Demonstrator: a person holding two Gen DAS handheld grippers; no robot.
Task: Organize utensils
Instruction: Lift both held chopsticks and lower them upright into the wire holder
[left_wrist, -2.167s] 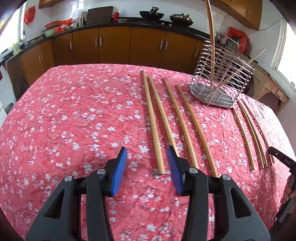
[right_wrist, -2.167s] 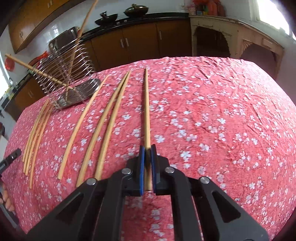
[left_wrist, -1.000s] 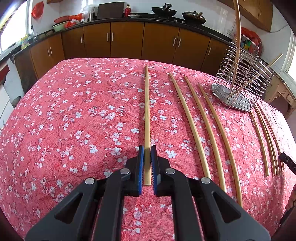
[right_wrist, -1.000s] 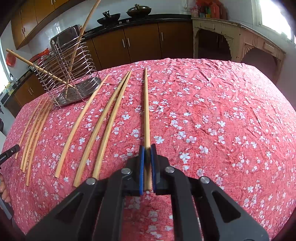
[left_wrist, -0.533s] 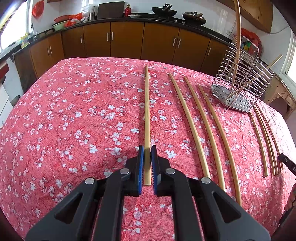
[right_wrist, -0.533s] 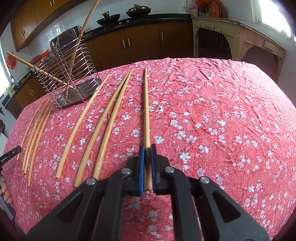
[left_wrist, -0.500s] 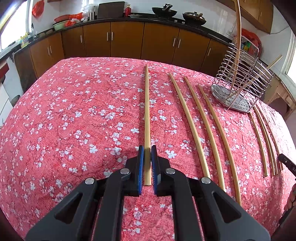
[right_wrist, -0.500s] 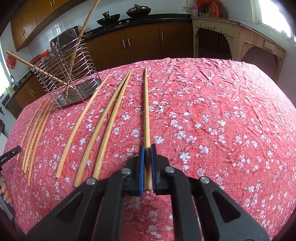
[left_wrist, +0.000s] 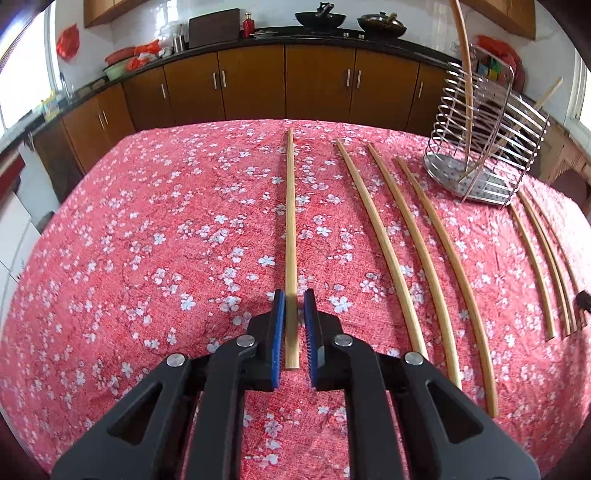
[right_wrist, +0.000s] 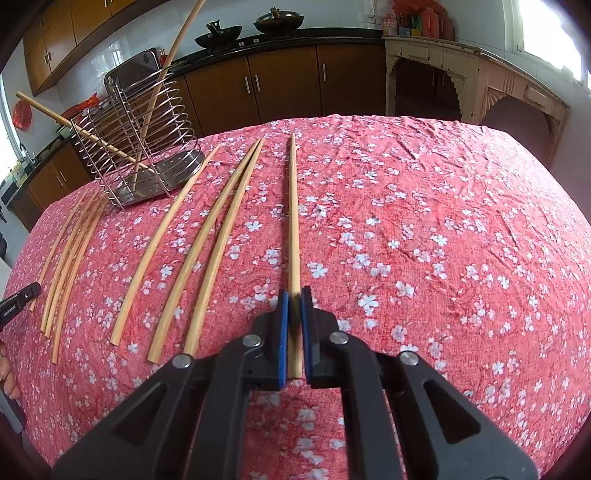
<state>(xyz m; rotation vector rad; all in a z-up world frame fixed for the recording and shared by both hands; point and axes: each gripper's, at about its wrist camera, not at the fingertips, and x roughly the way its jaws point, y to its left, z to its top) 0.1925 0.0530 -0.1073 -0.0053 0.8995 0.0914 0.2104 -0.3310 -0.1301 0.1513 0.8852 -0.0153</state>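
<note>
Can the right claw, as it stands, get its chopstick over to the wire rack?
Probably yes: the right claw is shut on a chopstick, and only flat chopsticks lie between it and the wire rack, whose top is open.

We see the left gripper (left_wrist: 294, 295) with its blue pads (left_wrist: 279, 325) closed around the near end of a long bamboo chopstick (left_wrist: 290, 229) lying on a red floral tablecloth (left_wrist: 147, 240). To its right, three more chopsticks (left_wrist: 399, 240) lie apart in a row. Beyond them stands a wire utensil holder (left_wrist: 480, 158) with two sticks leaning inside, and thinner chopsticks (left_wrist: 543, 258) lie past it.
</note>
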